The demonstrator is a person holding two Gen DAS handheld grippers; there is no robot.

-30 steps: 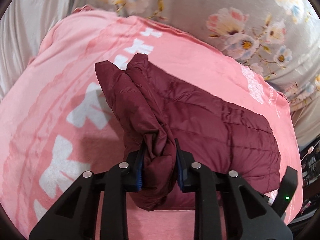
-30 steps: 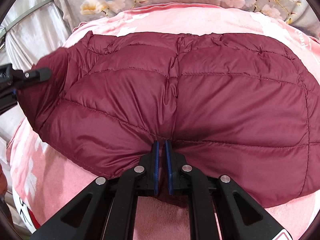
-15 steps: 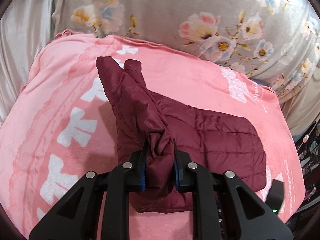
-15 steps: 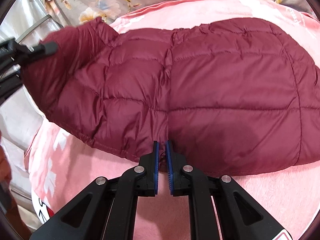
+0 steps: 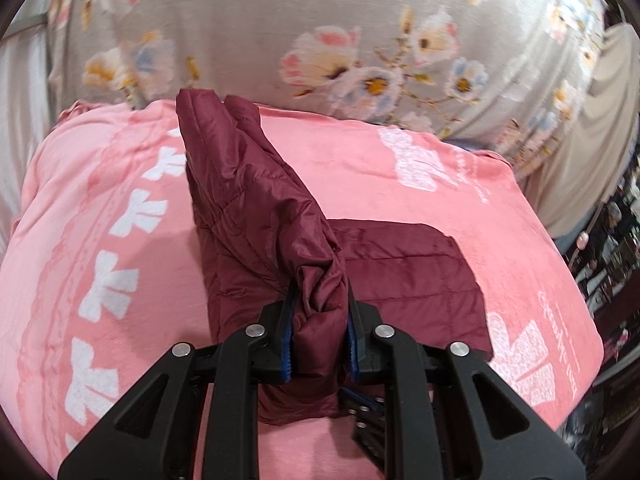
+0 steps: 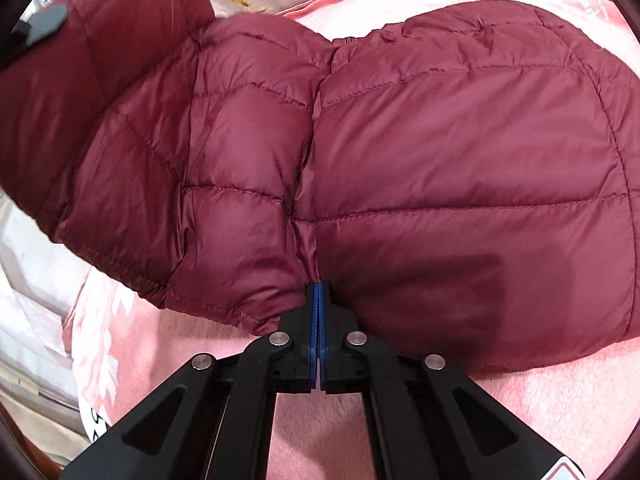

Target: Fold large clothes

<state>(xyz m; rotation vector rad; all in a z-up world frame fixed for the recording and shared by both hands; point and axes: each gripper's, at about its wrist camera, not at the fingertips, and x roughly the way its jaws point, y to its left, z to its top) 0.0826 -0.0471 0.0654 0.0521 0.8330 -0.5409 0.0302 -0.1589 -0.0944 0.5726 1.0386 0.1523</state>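
Note:
A dark red quilted jacket [image 5: 248,208] lies on a pink blanket [image 5: 400,200]. My left gripper [image 5: 320,292] is shut on a bunched part of the jacket and holds it up off the blanket, so the cloth hangs away from the pads in a long fold. In the right wrist view the jacket [image 6: 440,160] fills most of the frame, with its left side raised toward the left gripper's black finger [image 6: 44,26]. My right gripper [image 6: 318,286] is shut at the jacket's near hem, blue pads together. No cloth shows between them.
A grey floral sheet [image 5: 320,40] covers the bed beyond the blanket. White bedding [image 6: 28,280] lies to the left of the blanket [image 6: 360,420]. Dark clutter [image 5: 608,240] stands off the bed's right edge.
The left gripper has risen and drawn back with its part of the jacket, which now stands higher. The right gripper's pads, slightly apart on the hem before, have come together.

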